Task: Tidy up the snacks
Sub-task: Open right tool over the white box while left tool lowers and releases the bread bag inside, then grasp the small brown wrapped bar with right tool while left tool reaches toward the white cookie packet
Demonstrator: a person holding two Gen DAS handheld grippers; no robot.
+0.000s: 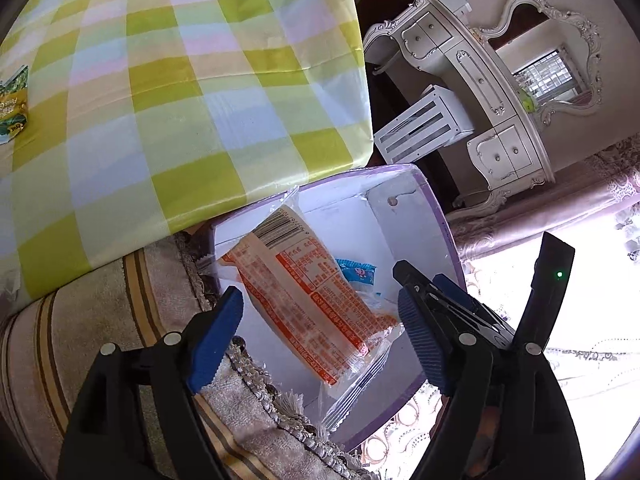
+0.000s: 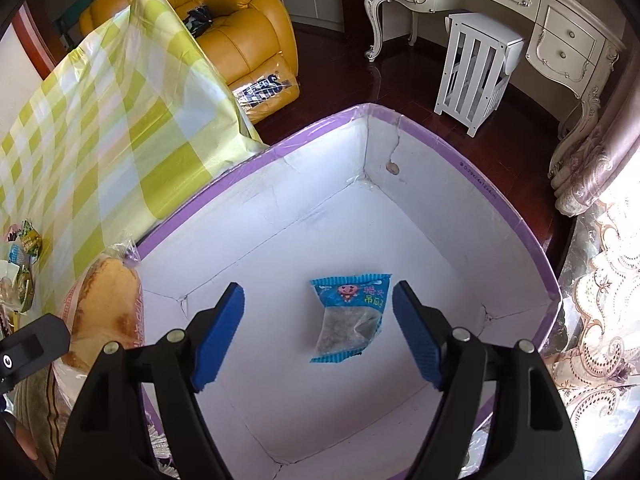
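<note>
A white box with a purple rim (image 2: pixel 516 216) stands beside the table. On its floor lies a small blue snack packet (image 2: pixel 348 316), directly under my right gripper (image 2: pixel 318 332), which is open and holds nothing. A long bread packet with orange print and a barcode (image 1: pixel 312 304) slants into the box over its rim; in the right wrist view the bread packet (image 2: pixel 104 312) leans on the left rim. My left gripper (image 1: pixel 320 340) is open around the packet, its pads clear of it. The right gripper's fingers (image 1: pixel 554 264) show at the box's right side.
A table with a green checked cloth (image 1: pixel 180 100) borders the box and carries green snack packets (image 2: pixel 24 248) at its left. A striped, fringed cushion (image 1: pixel 100 320) lies under the box. A white stool (image 2: pixel 476 68), an ornate dresser (image 1: pixel 480 92) and a yellow armchair (image 2: pixel 248 32) stand beyond.
</note>
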